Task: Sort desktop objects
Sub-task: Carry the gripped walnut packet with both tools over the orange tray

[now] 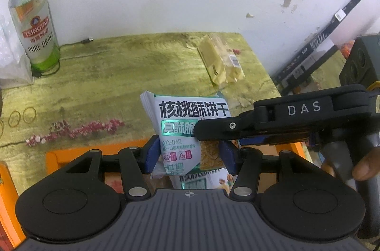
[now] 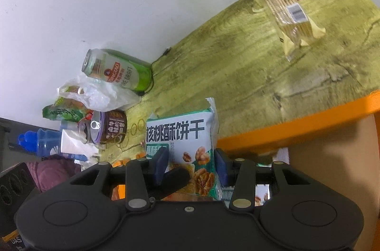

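A white and teal walnut biscuit packet (image 1: 180, 118) (image 2: 180, 132) is held upright above an orange-rimmed box (image 1: 95, 152) (image 2: 285, 130). My left gripper (image 1: 190, 156) is shut on its lower part, a blue pad on each side. My right gripper (image 2: 191, 165) is shut on the same packet; in the left wrist view it (image 1: 213, 134) reaches in from the right across the packet's face. A second packet of the same kind (image 1: 201, 181) lies in the box below. A hand (image 1: 365, 165) holds the right gripper's handle.
On the green mat (image 1: 118, 75) lie a cracker pack (image 1: 220, 61) (image 2: 289, 13), rubber bands (image 1: 21, 116) and a cable. A beer can (image 1: 35, 23) (image 2: 116, 70), a plastic bag (image 2: 99, 96), a tin (image 2: 111, 130) and a blue bottle (image 2: 40, 144) crowd the wall side. A dark flat box (image 1: 320, 42) leans at the right.
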Tool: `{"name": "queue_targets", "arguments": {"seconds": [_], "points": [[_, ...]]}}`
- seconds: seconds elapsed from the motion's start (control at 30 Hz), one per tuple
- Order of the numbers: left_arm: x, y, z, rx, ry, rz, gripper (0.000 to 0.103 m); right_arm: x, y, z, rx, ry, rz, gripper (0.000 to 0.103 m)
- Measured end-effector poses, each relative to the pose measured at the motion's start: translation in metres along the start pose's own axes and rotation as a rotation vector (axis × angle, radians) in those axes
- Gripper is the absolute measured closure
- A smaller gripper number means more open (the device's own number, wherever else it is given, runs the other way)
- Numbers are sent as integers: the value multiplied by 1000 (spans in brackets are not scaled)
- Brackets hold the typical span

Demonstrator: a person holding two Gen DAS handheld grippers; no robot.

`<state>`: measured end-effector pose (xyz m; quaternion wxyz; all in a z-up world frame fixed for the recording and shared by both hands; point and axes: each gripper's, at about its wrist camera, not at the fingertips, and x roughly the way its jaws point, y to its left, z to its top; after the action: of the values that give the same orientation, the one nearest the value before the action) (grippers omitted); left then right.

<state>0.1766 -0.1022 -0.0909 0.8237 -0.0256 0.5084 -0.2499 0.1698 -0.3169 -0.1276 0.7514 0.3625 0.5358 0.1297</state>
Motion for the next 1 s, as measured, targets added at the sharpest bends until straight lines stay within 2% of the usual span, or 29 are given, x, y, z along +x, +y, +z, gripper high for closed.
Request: {"name": "queue_targets", "arguments": {"seconds": [0.37, 1.0], "points": [[-6, -21, -28, 11, 27, -15, 49, -16, -13, -25, 16, 26, -7, 62], [2, -39, -78, 6, 118, -34, 49, -23, -40, -71, 34, 98, -59, 62]]}}
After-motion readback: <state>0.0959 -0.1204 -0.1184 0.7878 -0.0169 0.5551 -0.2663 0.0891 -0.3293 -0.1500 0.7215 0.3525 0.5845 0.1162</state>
